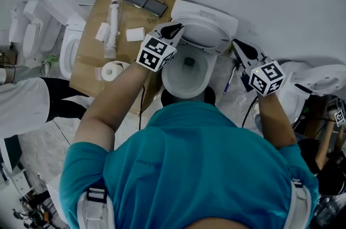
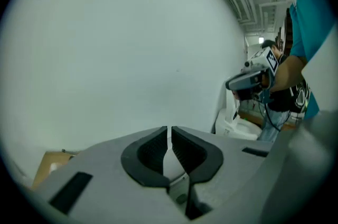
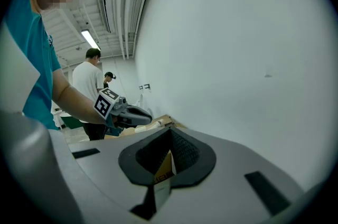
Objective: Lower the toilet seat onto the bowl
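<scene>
Teal shirt point(image 1: 189, 168) filled the foreground. Left hand-held gripper point(image 1: 175, 30) was clenched and empty, close by the raised toilet seat point(image 1: 211, 20), likely placed to tip it onto the bowl point(image 1: 167, 76). Right hand-held gripper point(image 1: 238, 46), clenched and empty too, flanked the seat, probably to steady it.

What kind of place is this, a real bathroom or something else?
Probably a workshop or test hall, not a bathroom: several toilets stand side by side, parts lie on cardboard, and bare pipes run overhead.

White toilet seat point(image 1: 215, 21) upright behind bowl point(image 1: 172, 78)
</scene>
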`<action>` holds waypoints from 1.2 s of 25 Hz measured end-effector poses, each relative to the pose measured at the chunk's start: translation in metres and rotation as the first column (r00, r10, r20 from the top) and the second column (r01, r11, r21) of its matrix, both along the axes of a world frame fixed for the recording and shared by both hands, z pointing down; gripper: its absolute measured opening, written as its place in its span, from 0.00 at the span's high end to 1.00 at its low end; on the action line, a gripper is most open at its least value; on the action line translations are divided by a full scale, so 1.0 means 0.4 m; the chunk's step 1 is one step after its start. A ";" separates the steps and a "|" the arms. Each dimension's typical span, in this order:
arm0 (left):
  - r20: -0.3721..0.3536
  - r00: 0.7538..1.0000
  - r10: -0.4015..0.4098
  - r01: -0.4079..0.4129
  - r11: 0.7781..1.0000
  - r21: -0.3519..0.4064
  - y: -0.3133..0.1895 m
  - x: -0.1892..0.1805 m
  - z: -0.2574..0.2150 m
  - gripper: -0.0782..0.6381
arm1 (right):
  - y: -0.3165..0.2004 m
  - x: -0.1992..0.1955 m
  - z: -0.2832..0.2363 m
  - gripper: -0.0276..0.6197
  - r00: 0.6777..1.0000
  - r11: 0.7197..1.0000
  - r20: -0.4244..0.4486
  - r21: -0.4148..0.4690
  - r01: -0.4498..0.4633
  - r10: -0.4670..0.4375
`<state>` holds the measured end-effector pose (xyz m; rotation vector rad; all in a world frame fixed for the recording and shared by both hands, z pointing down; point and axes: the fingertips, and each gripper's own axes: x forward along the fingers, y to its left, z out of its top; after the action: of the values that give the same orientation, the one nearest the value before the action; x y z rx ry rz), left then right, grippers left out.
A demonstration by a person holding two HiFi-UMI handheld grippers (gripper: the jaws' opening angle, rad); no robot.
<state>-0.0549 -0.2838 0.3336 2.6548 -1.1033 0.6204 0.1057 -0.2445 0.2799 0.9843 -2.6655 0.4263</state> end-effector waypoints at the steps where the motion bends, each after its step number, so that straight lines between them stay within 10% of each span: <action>1: 0.048 0.999 0.013 -0.013 1.000 0.001 -0.018 0.018 0.025 0.88 | -0.010 0.010 0.009 0.97 1.000 1.000 -0.001 0.002 0.005 -0.005; 7: 0.341 0.929 0.144 -0.164 0.986 0.032 -0.098 0.096 0.171 0.86 | -0.032 0.076 0.062 0.97 1.000 1.000 0.004 -0.015 0.001 -0.001; 14: 0.472 0.857 0.210 -0.234 0.972 -0.008 -0.151 0.132 0.259 0.84 | -0.021 0.139 0.148 0.97 1.000 0.998 -0.005 -0.056 -0.031 0.031; 23: 0.665 0.691 0.285 -0.319 0.945 -0.075 -0.203 0.134 0.366 0.79 | -0.025 0.150 0.192 0.97 0.999 0.997 -0.003 -0.073 -0.033 0.033; 30: 0.691 0.658 0.299 -0.295 0.947 -0.129 -0.224 0.149 0.404 0.79 | -0.006 0.169 0.220 0.97 0.999 0.994 0.004 -0.096 -0.045 0.045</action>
<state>0.0048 -0.3733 0.4953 2.6500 -0.7665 1.8234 0.1734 -0.2468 0.3678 1.0174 -2.6057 0.5615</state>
